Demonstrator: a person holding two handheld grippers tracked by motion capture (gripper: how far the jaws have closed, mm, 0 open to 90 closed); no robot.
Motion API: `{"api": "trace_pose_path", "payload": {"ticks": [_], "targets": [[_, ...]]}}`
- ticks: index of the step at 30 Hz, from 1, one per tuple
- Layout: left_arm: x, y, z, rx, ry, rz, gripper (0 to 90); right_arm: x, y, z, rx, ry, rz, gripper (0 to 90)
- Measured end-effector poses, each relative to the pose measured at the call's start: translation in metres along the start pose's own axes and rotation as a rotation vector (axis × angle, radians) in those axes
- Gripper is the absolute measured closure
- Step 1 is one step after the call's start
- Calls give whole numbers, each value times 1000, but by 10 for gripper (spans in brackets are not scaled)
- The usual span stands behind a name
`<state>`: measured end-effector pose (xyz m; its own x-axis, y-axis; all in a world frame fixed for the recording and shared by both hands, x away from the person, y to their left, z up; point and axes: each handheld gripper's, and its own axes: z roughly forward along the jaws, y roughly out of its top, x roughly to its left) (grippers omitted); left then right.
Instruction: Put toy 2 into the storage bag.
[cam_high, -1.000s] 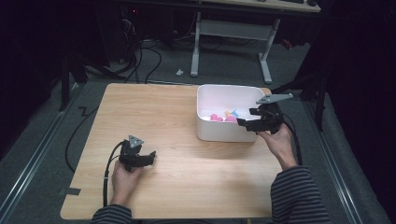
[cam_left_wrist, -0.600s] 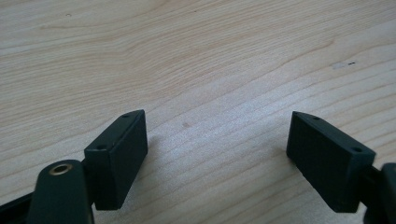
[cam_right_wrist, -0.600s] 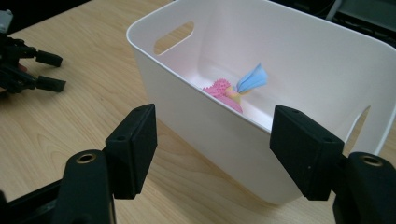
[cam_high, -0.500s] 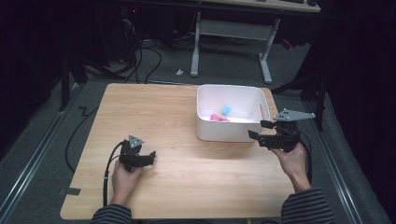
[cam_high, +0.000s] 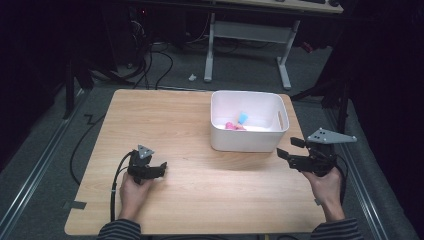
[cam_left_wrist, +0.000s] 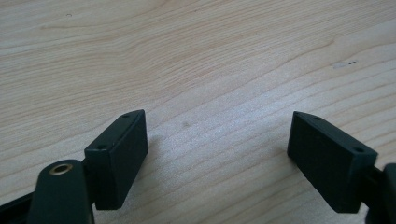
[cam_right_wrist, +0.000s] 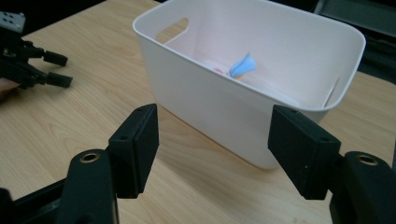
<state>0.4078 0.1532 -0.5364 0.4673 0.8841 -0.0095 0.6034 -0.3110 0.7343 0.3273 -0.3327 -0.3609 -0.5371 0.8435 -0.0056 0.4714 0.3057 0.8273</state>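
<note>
A white plastic bin (cam_high: 248, 141) stands on the right half of the wooden table (cam_high: 165, 120). Inside it lie a light blue piece (cam_high: 243, 118) and something pink (cam_high: 230, 126). My right gripper (cam_high: 290, 147) is held at the table's right edge, just near-right of the bin, pointing left. In the right gripper view its jaws stand open (cam_right_wrist: 212, 135) with nothing between them, facing the bin's wall (cam_right_wrist: 210, 100) and the blue piece (cam_right_wrist: 243, 65). My left gripper (cam_high: 161, 169) rests low over the table's near left. Its jaws are open (cam_left_wrist: 217, 140) over bare wood.
The left gripper (cam_right_wrist: 46, 70) appears far off in the right gripper view. Cables run off the table's left edge (cam_high: 80, 145). A desk frame (cam_high: 250, 40) stands on the floor behind the table. The wood between the two grippers is bare.
The right gripper has drawn back from above the bin's right rim toward the near right edge of the table. The left gripper has stayed put.
</note>
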Motion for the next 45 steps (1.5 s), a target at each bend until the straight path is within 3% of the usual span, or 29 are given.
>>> {"api": "trace_pose_path", "payload": {"ticks": [6, 19, 28, 41, 45], "targets": [[0, 0, 0, 0, 0, 0, 203, 2, -17, -1, 1, -23, 10, 348], [0, 0, 0, 0, 0, 0, 203, 5, -39, 9, -5, -8, 48, 349], [0, 0, 0, 0, 0, 0, 202, 10, -50, 30, 16, 21, 69, 350], [0, 0, 0, 0, 0, 0, 202, 20, -57, 59, 51, 45, 61, 351], [0, 0, 0, 1, 0, 2, 201, 18, -61, 66, 63, 55, 81, 351]]}}
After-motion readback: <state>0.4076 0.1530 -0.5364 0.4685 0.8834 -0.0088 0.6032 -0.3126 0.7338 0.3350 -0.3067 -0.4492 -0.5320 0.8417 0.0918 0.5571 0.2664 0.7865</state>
